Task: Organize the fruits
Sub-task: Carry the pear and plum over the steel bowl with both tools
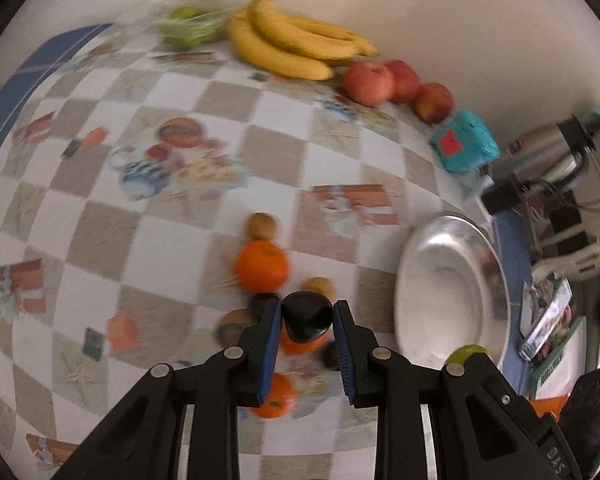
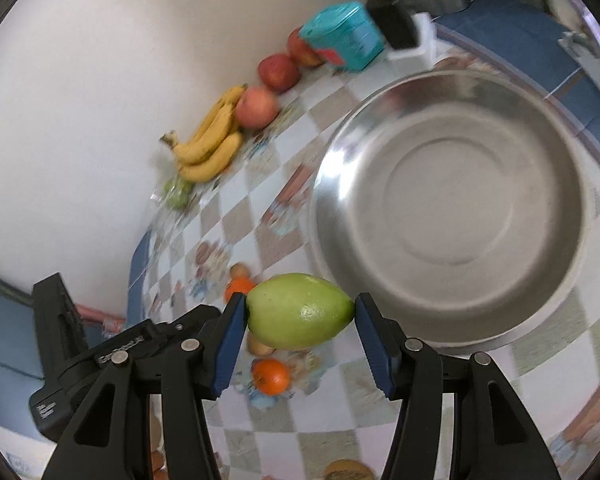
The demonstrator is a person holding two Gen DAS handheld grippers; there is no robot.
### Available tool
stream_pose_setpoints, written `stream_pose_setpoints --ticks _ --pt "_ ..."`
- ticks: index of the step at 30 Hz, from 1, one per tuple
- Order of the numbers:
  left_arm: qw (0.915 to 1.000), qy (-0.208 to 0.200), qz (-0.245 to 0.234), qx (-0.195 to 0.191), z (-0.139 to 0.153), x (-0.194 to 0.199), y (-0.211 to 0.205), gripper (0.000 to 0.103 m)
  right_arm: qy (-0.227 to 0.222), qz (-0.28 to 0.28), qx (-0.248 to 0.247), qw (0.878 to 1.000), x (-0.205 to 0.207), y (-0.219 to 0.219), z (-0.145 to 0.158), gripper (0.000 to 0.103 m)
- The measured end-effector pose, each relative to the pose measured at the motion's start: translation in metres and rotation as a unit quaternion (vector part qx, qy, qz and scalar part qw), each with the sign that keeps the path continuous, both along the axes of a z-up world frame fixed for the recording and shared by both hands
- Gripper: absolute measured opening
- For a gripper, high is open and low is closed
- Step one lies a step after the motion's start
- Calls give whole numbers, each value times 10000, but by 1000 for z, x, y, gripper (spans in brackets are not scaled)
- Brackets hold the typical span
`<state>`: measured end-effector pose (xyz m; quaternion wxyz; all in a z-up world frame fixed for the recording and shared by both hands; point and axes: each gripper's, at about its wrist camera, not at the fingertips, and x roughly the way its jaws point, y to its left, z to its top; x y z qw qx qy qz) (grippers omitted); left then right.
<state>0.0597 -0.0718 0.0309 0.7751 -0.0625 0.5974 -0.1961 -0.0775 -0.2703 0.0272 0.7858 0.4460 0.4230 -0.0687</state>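
Overhead, each hand-held gripper [image 1: 307, 312] [image 2: 300, 310] clamps a fruit above the checkered tablecloth [image 1: 260, 148] beside a white wall [image 2: 80, 100].

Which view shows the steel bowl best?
The right wrist view: the bowl fills much of the frame, seen from above with its whole rim and bare bottom. The left wrist view shows it smaller, off to the right and foreshortened, its near edge partly hidden behind the left gripper.

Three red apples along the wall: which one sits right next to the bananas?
The leftmost apple, the paler pinkish one. It sits beside the tips of the bananas; the other two, darker red, trail off toward the teal box.
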Motion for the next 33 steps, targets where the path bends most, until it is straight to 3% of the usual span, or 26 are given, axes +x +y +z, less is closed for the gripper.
stream_pose_setpoints --ticks 15,20,33 --pt "9930 -243 -1132 213 -3 -21 -105 28 601 -908 -1035 9886 -29 -66 -3 57" --pt "9898 -280 -1362 327 -10 -23 -128 28 791 -919 -1324 9838 -28 -74 -8 57" --pt "9852 -273 -1590 582 -33 -20 -159 28 1125 -801 -1512 9788 -11 -85 -31 57"
